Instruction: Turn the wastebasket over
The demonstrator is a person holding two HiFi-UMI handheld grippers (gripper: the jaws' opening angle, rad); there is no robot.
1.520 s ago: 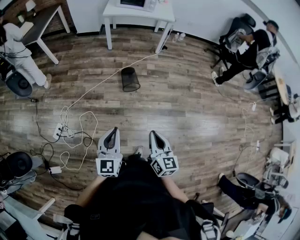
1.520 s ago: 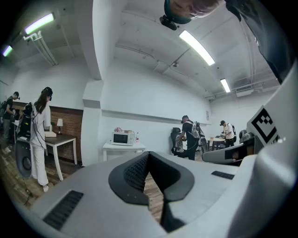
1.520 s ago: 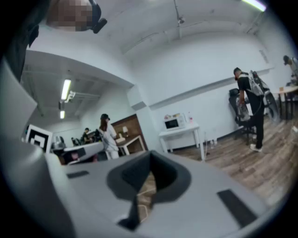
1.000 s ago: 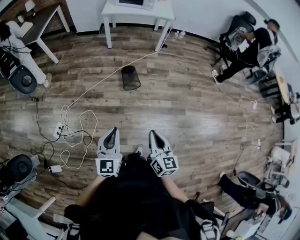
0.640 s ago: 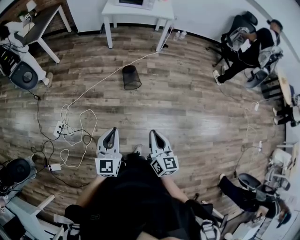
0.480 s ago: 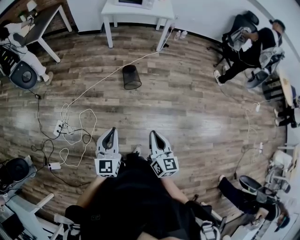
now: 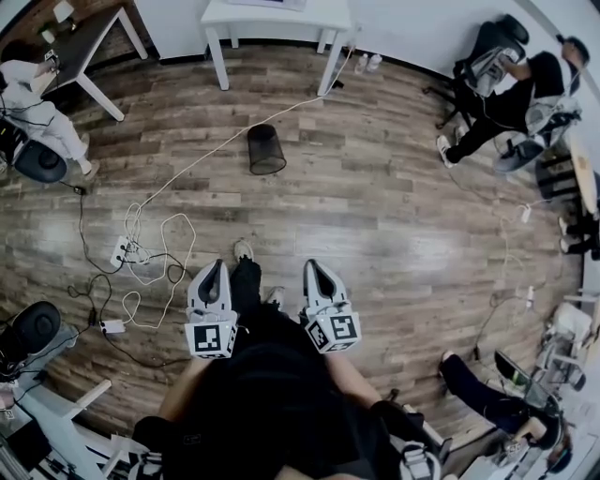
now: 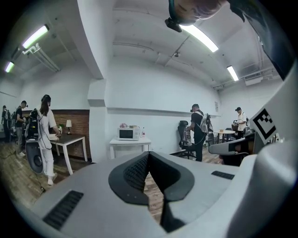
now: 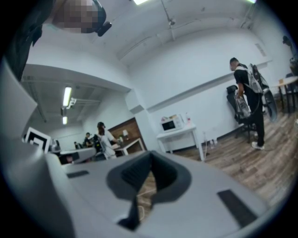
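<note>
A black mesh wastebasket [image 7: 266, 149] stands upright on the wooden floor, far ahead of me in the head view, near the white table [image 7: 277, 17]. My left gripper [image 7: 214, 274] and right gripper [image 7: 315, 272] are held side by side close to my body, both pointing toward the basket and well short of it. Each has its jaws shut with nothing between them, as the left gripper [image 8: 149, 155] and right gripper [image 9: 150, 165] views also show. The wastebasket is hidden behind the jaws in both gripper views.
White cables and a power strip [image 7: 125, 251] lie on the floor to my left front. A long white cord [image 7: 216, 147] runs past the basket. Seated people and office chairs [image 7: 511, 84] are at the right, a dark table [image 7: 80, 42] and a person at far left. My foot [image 7: 243, 251] steps forward.
I have walked forward: the floor and cables have slid toward me and my foot now shows between the grippers. Both grippers stay shut and keep their places relative to my body.
</note>
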